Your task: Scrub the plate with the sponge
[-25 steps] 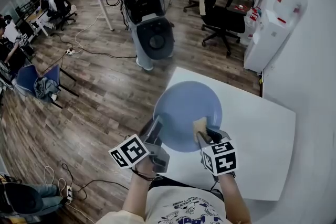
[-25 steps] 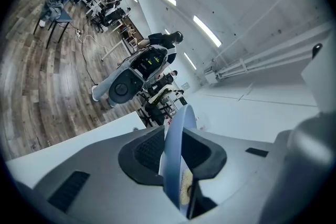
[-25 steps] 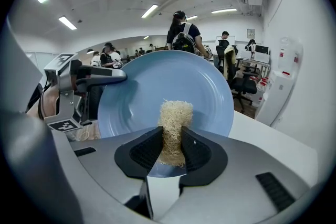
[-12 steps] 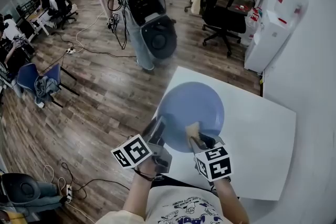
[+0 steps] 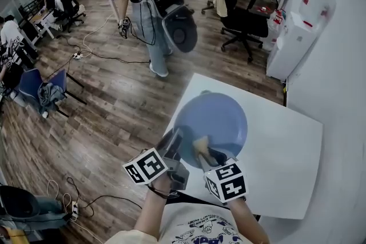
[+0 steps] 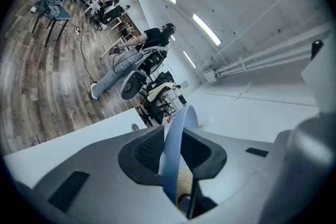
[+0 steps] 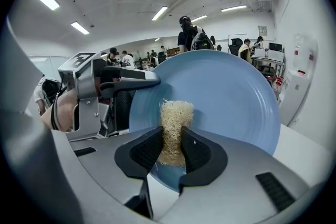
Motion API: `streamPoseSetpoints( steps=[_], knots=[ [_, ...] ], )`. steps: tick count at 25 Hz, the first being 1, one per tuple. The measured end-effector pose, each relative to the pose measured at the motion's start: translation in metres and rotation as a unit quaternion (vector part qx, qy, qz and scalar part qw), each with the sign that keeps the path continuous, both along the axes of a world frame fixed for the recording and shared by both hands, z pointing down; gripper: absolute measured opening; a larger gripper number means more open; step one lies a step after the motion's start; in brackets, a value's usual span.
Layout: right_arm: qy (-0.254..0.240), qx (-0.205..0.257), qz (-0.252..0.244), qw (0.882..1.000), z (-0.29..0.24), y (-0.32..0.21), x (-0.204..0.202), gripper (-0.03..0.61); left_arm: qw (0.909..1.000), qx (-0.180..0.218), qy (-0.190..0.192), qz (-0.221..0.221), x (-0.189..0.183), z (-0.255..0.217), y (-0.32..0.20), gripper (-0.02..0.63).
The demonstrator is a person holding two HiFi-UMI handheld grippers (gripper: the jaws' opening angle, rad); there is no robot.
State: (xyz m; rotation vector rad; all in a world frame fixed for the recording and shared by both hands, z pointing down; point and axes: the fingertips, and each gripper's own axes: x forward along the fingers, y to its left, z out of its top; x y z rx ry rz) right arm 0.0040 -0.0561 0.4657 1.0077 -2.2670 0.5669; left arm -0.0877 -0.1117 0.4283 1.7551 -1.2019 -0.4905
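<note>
1. The blue plate (image 5: 216, 120) is held up, tilted, over the near left corner of the white counter (image 5: 286, 146).
2. The tan, fibrous sponge (image 7: 175, 120) presses against the plate's face, low and left of centre in the right gripper view.
3. The right tongs (image 7: 170, 150) are clenched on the sponge.
4. The left tongs (image 6: 176, 157) grasp the plate's rim at its near left side.
5. Beyond the counter, a person (image 5: 154, 3) wearing a backpack stands on the wooden floor (image 5: 114, 100).
</note>
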Motion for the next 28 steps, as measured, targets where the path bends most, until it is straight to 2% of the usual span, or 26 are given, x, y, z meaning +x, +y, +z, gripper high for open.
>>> streamPoseSetpoints(
  steps=[12,28],
  knots=[
    [-0.032,0.004,-0.003,0.999,-0.01,-0.002,-0.012,0.106,1.0,0.003,0.005,0.008,0.007,0.001,0.005,0.077],
    [-0.043,0.038,0.018,0.998,-0.039,-0.032,0.002,0.106,0.9999,-0.004,0.01,-0.005,0.005,0.003,0.003,0.077]
  ],
)
